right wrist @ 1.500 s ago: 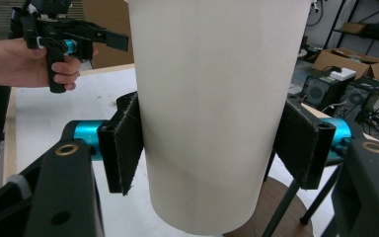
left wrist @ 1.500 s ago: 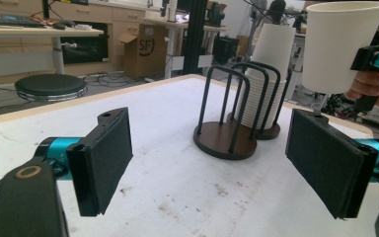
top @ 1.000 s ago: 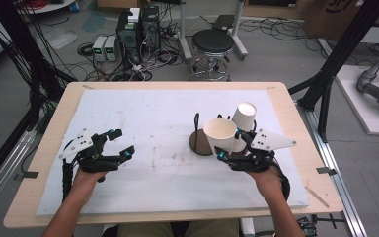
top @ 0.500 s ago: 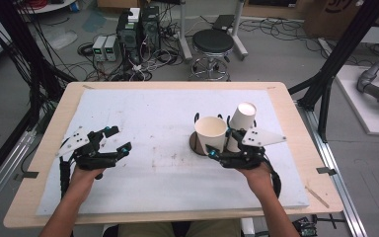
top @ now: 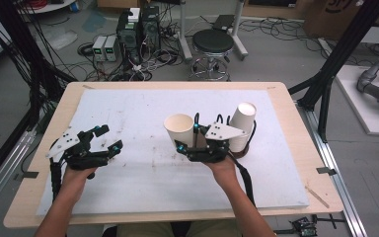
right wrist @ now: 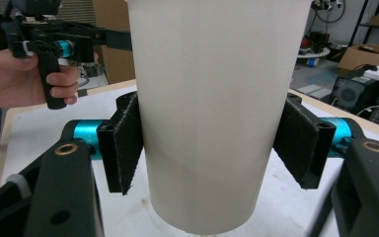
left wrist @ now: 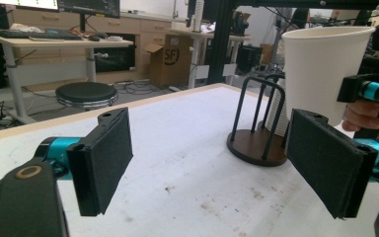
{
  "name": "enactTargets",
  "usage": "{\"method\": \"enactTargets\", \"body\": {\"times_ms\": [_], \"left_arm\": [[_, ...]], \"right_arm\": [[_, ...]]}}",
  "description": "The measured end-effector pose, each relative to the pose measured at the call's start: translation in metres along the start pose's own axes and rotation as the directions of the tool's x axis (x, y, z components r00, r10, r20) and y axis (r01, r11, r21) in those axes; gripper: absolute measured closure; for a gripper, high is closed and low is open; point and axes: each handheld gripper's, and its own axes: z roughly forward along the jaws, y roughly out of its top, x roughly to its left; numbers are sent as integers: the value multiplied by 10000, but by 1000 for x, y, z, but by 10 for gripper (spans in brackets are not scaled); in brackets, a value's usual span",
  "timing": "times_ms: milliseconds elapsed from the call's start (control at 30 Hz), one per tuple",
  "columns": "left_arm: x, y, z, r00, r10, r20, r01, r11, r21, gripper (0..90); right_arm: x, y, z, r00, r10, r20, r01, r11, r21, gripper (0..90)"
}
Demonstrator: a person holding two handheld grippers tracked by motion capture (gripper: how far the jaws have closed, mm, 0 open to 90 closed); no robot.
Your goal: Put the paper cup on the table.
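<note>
Right hand-held gripper (right wrist: 205, 148) clamped the paper cup (right wrist: 212, 108) mid-wall: light, thin, crushable, so squeeze gently. Left hand-held gripper (left wrist: 212, 163) was open, empty.

The white paper cup (top: 178, 129) stood upright, mouth open upward, clamped between the two black pads of the right claw (top: 186, 146) and lifted clear of the worktop (top: 128, 113). Its plain tapered wall ran up well above the pads, and its base hung a little below them. The left claw (top: 106, 139) sat well apart from it, with nothing between its pads.
</note>
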Motion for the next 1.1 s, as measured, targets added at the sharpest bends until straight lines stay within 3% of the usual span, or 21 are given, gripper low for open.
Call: {"method": "enactTargets", "body": {"times_ms": [300, 633, 867, 1033, 1100], "left_arm": [[3, 1, -3, 9999, 2, -158, -5, 9999, -168, 183], [10, 2, -11, 9990, -79, -436, 66, 9995, -299, 183], [15, 2, -17, 9980, -147, -611, 124, 9992, -379, 183], [14, 1, -16, 9980, -160, -609, 138, 9993, -356, 183], [15, 1, -15, 9980, -159, -608, 139, 9994, -326, 183]], "right_arm": [[-1, -6, 41, 9989, 442, 165, -444, 9989, 119, 327], [7, -21, 83, 9969, 526, 584, -550, 9977, 404, 327], [8, -37, 101, 9946, 735, 734, -806, 9918, 993, 327], [4, -46, 108, 9922, 873, 890, -1015, 9802, 1698, 327], [3, -46, 108, 9908, 1032, 877, -1167, 9792, 1663, 327]]}}
